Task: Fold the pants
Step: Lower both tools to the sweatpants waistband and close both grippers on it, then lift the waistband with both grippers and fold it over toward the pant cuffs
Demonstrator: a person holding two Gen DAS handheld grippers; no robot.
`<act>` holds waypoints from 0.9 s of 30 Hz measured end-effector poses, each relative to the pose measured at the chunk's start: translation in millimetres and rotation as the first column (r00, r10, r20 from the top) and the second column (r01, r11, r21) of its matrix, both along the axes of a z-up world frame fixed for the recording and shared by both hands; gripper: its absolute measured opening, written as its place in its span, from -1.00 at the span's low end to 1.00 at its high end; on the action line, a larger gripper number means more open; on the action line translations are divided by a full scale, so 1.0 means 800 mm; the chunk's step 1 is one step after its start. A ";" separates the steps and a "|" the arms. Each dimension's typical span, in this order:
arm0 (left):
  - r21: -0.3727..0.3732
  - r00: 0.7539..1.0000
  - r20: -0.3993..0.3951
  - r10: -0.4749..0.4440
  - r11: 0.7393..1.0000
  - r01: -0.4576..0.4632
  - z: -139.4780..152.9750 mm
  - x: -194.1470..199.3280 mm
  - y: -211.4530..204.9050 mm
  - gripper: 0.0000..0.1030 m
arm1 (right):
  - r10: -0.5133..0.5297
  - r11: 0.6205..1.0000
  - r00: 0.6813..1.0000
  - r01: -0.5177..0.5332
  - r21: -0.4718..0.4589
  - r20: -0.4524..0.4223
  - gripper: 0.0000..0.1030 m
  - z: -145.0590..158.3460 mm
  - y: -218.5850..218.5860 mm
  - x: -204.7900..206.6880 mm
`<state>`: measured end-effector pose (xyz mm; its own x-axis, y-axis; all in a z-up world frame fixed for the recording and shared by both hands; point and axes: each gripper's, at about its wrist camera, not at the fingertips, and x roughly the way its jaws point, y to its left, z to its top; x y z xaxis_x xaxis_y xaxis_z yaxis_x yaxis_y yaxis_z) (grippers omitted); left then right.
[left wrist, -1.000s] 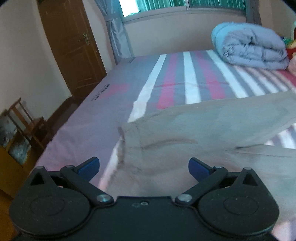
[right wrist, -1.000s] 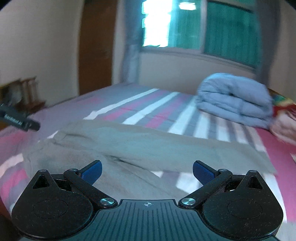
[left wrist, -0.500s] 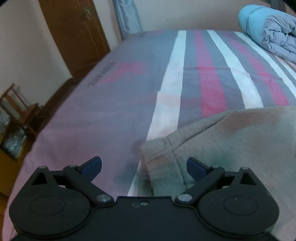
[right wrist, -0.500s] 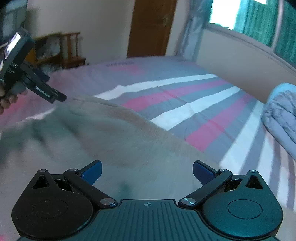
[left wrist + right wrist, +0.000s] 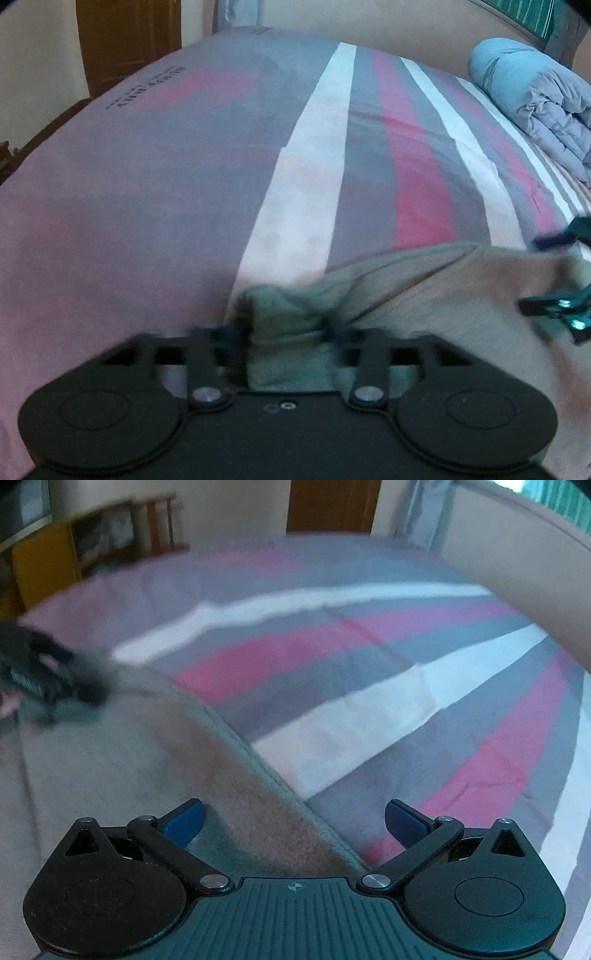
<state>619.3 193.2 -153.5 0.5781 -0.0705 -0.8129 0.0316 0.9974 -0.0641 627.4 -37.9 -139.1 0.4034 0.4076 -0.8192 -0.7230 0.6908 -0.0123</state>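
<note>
The left gripper (image 5: 284,332), wide open a second earlier, was closing on the bunched corner of the pants (image 5: 424,295) on the striped bed (image 5: 184,184); the right gripper (image 5: 293,821) dropped in, fingers spread over their edge

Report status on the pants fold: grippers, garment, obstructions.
Left hand-held gripper closing on bunched pants corner. Right hand-held gripper open, straddling the pants edge. Pants flat on striped bed. Nothing in the way.
</note>
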 end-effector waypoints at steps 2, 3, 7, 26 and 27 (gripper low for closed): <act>0.046 0.999 0.033 -0.029 0.999 0.027 0.012 -0.009 -0.009 -0.70 | 0.029 0.999 0.999 -0.027 0.046 -0.038 -0.35 0.004 -0.001 -0.004; 0.077 0.997 0.051 -0.050 0.996 0.045 0.018 -0.018 -0.016 -0.74 | 0.023 0.999 0.999 -0.022 0.048 -0.033 -0.74 0.011 0.000 -0.010; 0.074 0.990 0.107 -0.089 0.994 0.081 0.055 -0.053 -0.019 -0.78 | 0.040 0.999 0.998 -0.040 -0.007 0.055 -0.87 0.031 0.000 -0.043; -0.081 0.983 -0.168 0.071 0.993 -0.085 0.037 -0.345 0.005 -0.68 | -0.019 1.000 1.000 0.019 0.024 0.014 -0.57 0.031 -0.072 -0.430; -0.135 0.979 -0.179 0.097 0.983 -0.122 0.039 -0.349 0.010 -0.55 | -0.036 0.999 0.999 0.036 0.002 0.039 -0.47 0.026 -0.070 -0.435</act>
<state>339.8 201.4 -122.3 0.4423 -0.1384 -0.8861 -0.1012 0.9740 -0.2027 279.1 -93.6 -118.3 0.4495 0.3936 -0.8019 -0.6965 0.7165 -0.0387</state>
